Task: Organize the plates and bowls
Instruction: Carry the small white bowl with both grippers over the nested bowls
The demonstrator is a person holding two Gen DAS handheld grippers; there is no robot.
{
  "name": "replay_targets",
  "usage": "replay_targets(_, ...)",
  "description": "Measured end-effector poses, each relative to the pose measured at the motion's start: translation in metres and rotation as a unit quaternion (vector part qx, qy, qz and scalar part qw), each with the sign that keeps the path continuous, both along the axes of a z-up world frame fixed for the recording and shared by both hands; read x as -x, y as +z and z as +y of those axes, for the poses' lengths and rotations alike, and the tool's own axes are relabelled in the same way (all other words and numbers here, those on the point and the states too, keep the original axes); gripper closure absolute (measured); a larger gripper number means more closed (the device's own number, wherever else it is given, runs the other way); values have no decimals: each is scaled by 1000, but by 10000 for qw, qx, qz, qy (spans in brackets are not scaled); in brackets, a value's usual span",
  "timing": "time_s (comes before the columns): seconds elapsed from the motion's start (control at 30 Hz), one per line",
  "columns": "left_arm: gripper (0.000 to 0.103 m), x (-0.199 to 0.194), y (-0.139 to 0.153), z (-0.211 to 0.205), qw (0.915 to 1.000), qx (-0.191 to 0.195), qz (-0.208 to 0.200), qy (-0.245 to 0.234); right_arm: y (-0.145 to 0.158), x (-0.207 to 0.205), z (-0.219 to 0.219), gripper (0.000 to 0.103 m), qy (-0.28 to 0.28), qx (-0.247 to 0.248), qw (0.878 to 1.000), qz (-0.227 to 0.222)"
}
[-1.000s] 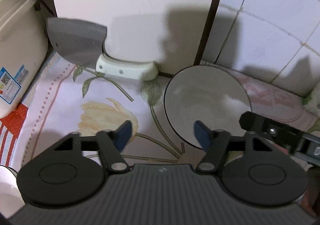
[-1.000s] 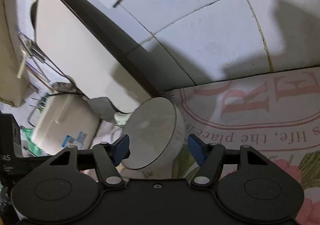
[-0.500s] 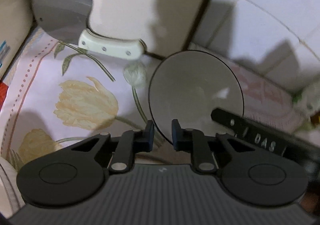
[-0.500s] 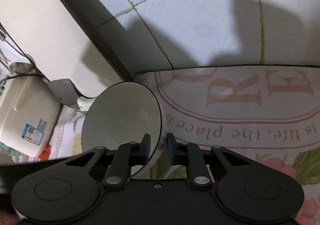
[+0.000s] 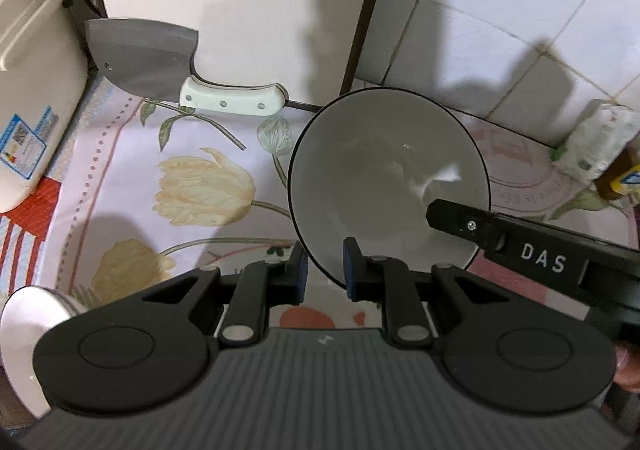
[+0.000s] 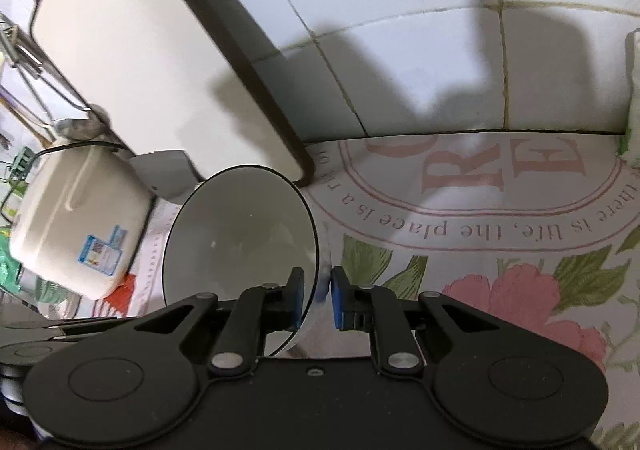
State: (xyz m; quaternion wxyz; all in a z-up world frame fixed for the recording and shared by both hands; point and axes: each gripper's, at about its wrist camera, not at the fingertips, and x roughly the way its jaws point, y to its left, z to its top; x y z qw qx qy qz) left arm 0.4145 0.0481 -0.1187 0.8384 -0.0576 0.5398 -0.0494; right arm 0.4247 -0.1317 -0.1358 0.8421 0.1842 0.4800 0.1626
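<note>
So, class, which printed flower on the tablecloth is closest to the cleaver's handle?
The pale closed bud under the white handle's end, beside the bowl; both yellow tulips lie further off.

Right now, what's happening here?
A person holds a gripper in each hand, and both are clamped on the rim of one grey bowl with a dark edge: the left gripper at its near edge, the right gripper on the opposite side. The bowl sits tilted above the floral tablecloth, near a white-handled cleaver.

A grey-white bowl (image 5: 384, 186) with a thin black rim above a tablecloth (image 5: 200, 186) printed with cream tulips; at ten o'clock, a grey-bladed cleaver (image 5: 144, 58) with white handle.
</note>
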Motion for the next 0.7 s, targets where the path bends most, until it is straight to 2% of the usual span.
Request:
replay_targets(0.17,87,22,20,6,9999,51,-130,-99,24,22,5,85,100,69,9998,-177)
replay_targets(0.37,87,63,41,35,9989,298,-349,-136,48,58,15,85,284,-59,9988,-389)
replay_targets(0.7,87,125,73,86,9972,224,-641,-299,77,119,65,85,406,78,9976,-556)
